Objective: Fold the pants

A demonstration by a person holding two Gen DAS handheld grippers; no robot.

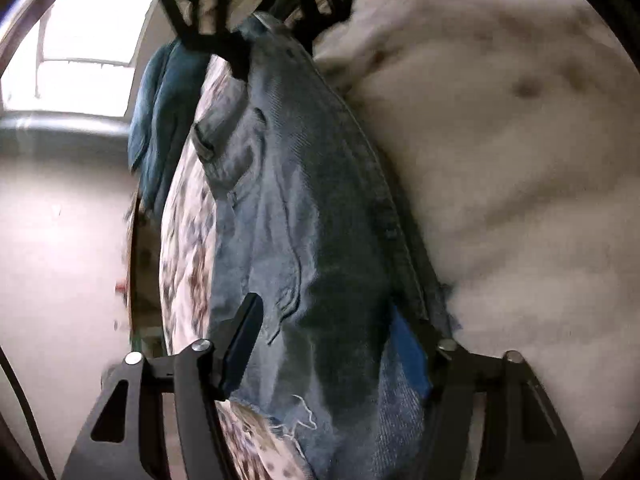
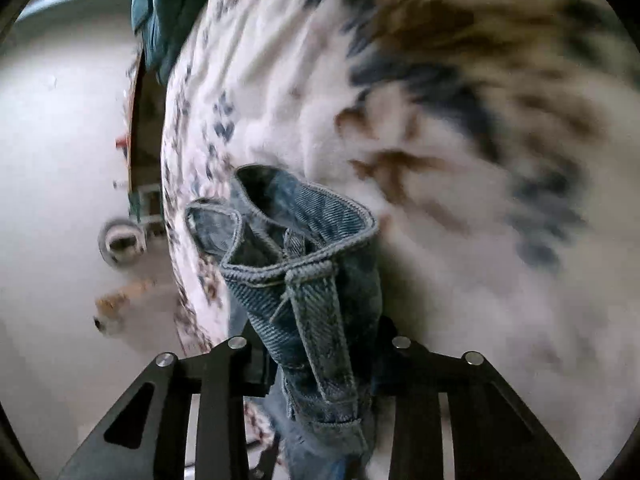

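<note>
The pants are light blue jeans (image 1: 304,216) with frayed edges, held up off a patterned bedspread. My left gripper (image 1: 332,344) is shut on a bunched part of the denim near its frayed hem. The fabric stretches from it up to my right gripper (image 1: 256,32), seen at the top of the left wrist view, which pinches the other end. In the right wrist view my right gripper (image 2: 320,364) is shut on the jeans' waistband (image 2: 296,248), with a belt loop hanging between the fingers.
A white bedspread with blue and brown print (image 2: 440,120) lies under the jeans. A cream fluffy blanket (image 1: 500,140) fills the right side. A teal cloth (image 1: 164,120) hangs at the bed's far edge. A pale floor (image 2: 60,160) with small objects lies to the left.
</note>
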